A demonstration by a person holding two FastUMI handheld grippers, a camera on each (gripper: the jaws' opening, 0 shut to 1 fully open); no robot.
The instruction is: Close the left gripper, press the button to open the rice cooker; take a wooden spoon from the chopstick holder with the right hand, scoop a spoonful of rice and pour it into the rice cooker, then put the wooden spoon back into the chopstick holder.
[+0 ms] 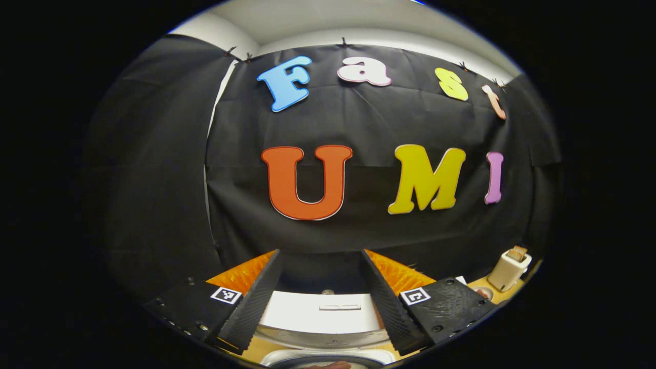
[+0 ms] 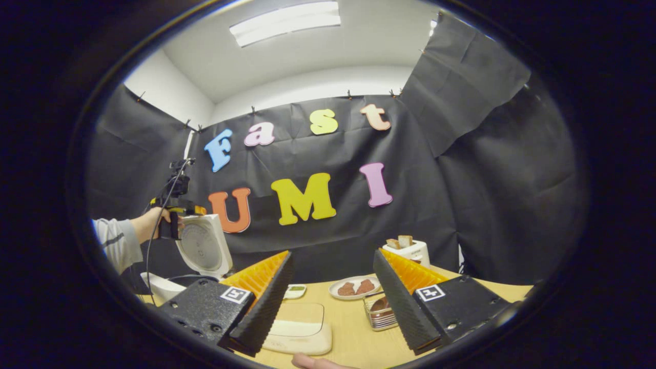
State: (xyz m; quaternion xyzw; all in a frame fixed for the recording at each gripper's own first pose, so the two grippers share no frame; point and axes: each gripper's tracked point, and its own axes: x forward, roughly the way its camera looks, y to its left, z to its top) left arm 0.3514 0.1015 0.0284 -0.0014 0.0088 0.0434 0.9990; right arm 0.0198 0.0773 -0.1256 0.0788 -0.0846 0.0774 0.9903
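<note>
Left gripper view: my left jaws [image 1: 320, 307] are spread wide, nothing between them. Rice cooker [image 1: 320, 315] sits right below at 6 o'clock, its white lid raised and facing me, metal rim under it. Toaster [image 1: 508, 269] at 4 o'clock on the table [image 1: 512, 296], well apart from the cooker. Can't make out the cooker's button from here

Right gripper view: my right jaws [image 2: 330, 302] are also wide open, holding nothing. Between them on the table [image 2: 353, 328], a pale board [image 2: 300, 328] at 6 o'clock, a small white dish [image 2: 295, 291] just behind it. White plate with brown pieces [image 2: 354, 287] near centre, metal rack [image 2: 378, 313] just beside my finger at 5 o'clock. Toaster [image 2: 410, 250] with bread slices behind that finger. At 9 o'clock the rice cooker [image 2: 202, 251] stands with lid up; a hand [image 2: 151, 223] in a grey sleeve holds the other gripper [image 2: 171, 215] at the lid's top edge, touching or not I can't tell. Fingertip [image 2: 312, 363] at the bottom edge. Chopstick holder and wooden spoon: can't tell which item they are
</note>
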